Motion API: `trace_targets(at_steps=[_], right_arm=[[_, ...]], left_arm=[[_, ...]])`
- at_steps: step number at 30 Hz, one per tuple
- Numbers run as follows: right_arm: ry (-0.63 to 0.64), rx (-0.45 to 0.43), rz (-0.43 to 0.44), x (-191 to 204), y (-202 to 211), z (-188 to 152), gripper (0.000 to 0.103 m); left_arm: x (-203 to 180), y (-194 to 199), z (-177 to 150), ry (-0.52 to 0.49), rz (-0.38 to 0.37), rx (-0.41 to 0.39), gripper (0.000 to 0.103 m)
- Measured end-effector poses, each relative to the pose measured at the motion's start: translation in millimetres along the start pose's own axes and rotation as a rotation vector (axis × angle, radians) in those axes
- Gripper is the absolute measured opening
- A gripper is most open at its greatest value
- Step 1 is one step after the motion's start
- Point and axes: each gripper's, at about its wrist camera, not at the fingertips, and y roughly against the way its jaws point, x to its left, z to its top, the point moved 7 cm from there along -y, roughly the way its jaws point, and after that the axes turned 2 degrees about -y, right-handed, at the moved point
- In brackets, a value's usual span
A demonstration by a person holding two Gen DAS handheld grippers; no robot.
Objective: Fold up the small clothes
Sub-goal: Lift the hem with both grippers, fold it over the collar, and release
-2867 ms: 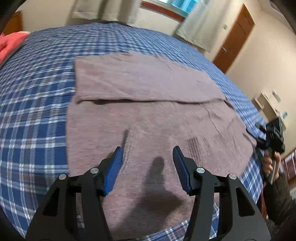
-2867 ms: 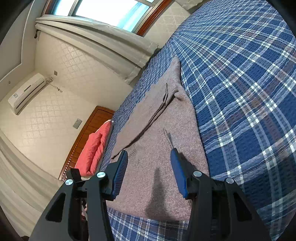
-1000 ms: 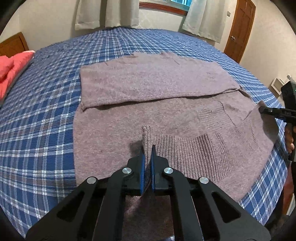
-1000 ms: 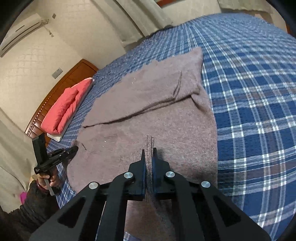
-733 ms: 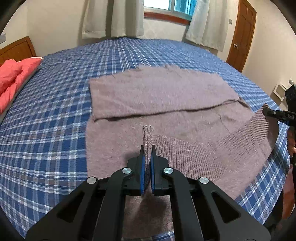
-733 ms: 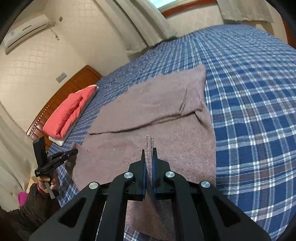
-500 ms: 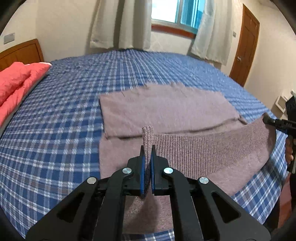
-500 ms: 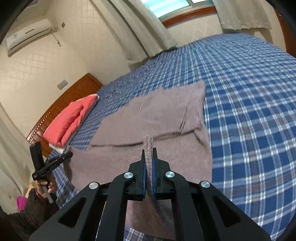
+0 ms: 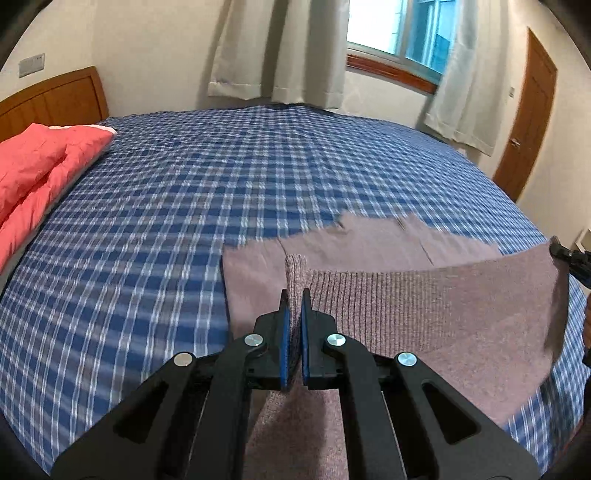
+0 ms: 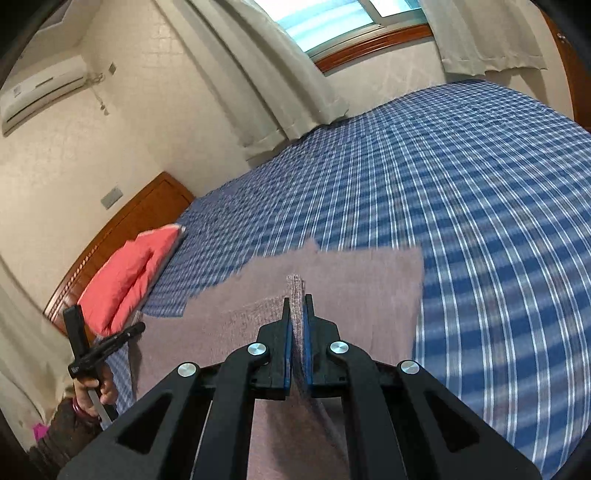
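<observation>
A brownish-mauve knitted sweater point(image 9: 424, 295) lies near the foot edge of the bed point(image 9: 184, 221), which is covered in a blue plaid sheet, and its ribbed hem is lifted clear of the sheet between two hand-held tools. The left gripper point(image 9: 293, 302) is clenched on a pinch of the ribbed edge, a small fold of knit poking up just above its blue pads point(image 9: 283, 332). The right gripper point(image 10: 296, 306) is likewise clamped tight on the hem, the fabric squeezed into a narrow ridge between its jaws. From the left wrist view the raised hem stretches taut across to the right gripper's black tip at the frame's right edge, while the part of the sweater beyond it rests flat on the sheet. From the right wrist view a hand point(image 10: 99, 384) with a dark sleeve grips the left tool's handle at the lower left. A red pillow point(image 9: 37, 166) sits at the head corner by the wooden headboard point(image 10: 122, 236), well apart from the sweater. Curtains point(image 9: 277, 48) hang on either side of the window point(image 9: 399, 29) past the far edge of the bed, and both views are motion-blurred.
</observation>
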Motion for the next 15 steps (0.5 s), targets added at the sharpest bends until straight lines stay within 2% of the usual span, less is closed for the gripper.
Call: trace_targets(at_steps=[3, 8, 11, 15], right_arm=[[-0.022, -0.015, -0.022, -6.8, -23.4, 25.9, 0.004], [-0.049, 0.004, -0.078, -24.5, -69.3, 48.5, 0.004], [-0.083, 0.031, -0.116, -43.6, -99.9, 49.1, 0.004], [-0.121, 0.081, -0.172, -71.3, -130.9, 37.4, 0.004]], left_arm=[[5.7, -22.6, 26.5, 0.003, 0.028, -0.017, 0.004], [10.1, -69.8, 53.3, 0.01, 0.068, -0.005, 0.004], [10.9, -101.5, 52.3, 0.002, 0.101, 0.029, 0.004], [19.5, -141.0, 34.5, 0.014, 0.131, 0.088, 0.004]])
